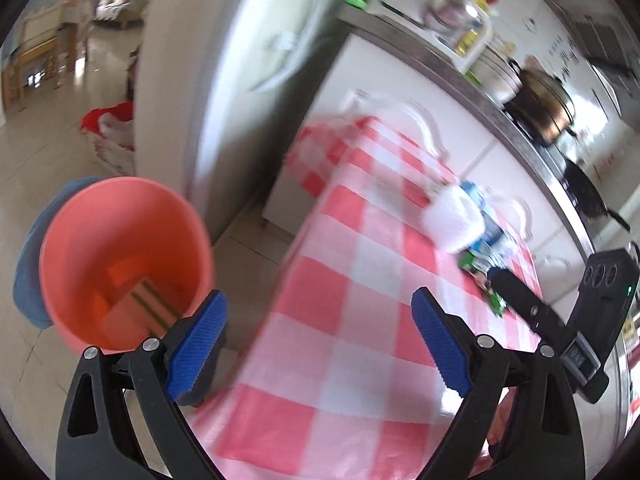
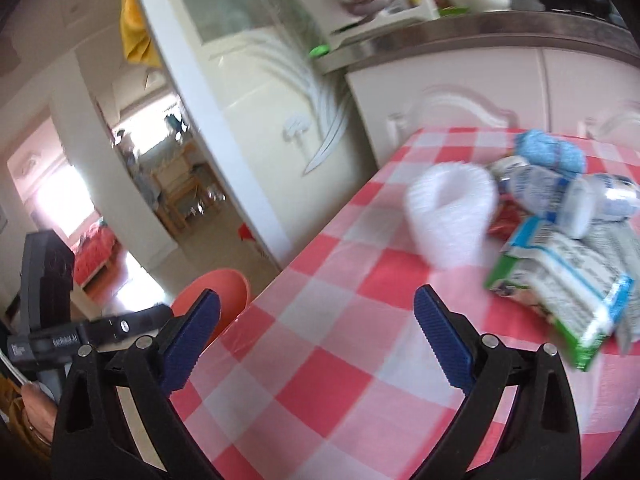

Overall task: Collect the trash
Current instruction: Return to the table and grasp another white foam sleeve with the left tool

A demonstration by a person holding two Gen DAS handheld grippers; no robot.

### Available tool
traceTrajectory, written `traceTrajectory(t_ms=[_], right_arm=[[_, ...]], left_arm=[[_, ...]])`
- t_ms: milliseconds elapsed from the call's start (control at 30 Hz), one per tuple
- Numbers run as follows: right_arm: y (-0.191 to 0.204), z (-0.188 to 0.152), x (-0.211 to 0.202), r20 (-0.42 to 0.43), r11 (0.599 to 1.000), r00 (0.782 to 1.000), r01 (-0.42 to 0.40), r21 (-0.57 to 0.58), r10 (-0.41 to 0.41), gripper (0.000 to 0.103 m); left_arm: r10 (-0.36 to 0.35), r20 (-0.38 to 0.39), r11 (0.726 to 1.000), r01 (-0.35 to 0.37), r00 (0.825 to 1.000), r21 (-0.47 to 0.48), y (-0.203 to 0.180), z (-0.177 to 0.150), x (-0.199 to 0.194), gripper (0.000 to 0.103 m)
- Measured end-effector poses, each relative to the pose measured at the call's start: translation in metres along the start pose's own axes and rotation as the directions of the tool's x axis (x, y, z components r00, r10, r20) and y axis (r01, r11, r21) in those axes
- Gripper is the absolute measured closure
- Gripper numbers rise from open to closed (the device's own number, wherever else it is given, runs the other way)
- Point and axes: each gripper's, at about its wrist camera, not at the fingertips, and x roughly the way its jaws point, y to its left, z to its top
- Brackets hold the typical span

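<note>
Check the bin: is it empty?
No, the pink bin on the floor already holds a flat striped packet at its bottom.

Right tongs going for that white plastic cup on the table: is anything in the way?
Nothing visible is. The right tongs are open and empty, and only bare checked tablecloth lies between them and the white cup. The cartons and bottles sit to the cup's right, off that line.

Your right gripper [image 2: 316, 312] hangs with jaws wide apart and nothing between them over the red-checked tablecloth [image 2: 320, 380]; ahead lie a white ribbed cup [image 2: 452, 212], crushed bottles [image 2: 560, 196] and a green-edged packet [image 2: 560, 284]; the pink bin [image 2: 224, 292] stands beside the table's edge.
</note>
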Motion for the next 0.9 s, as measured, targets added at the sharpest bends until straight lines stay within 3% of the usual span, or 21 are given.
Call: traceTrajectory(t_ms=[267,567,700,900], right_arm=[[-0.058,0.009,-0.051,0.105,0.992,0.993,0.045,0.121,-0.057,0.005],[-0.139,0.013,-0.098,0.169,0.949,0.969,0.124,0.288,-0.178,0.005],[-0.175,0.013,-0.113,0.171,0.921,0.96,0.149,0.359,-0.222,0.005],[-0.222,0.004,-0.126,0.149,0.872,0.956,0.157,0.463,-0.251,0.005]], left_arm=[[-0.041,-0.04,0.994,0.045,0.998,0.097,-0.06,-0.006,0.009,0.011],[-0.063,-0.046,0.976,0.071,0.997,0.205,-0.126,0.001,0.026,0.011],[-0.073,-0.046,0.963,0.082,0.996,0.258,-0.161,0.01,0.046,0.011],[-0.022,-0.06,0.949,0.039,0.998,0.313,-0.195,0.026,0.095,0.011]])
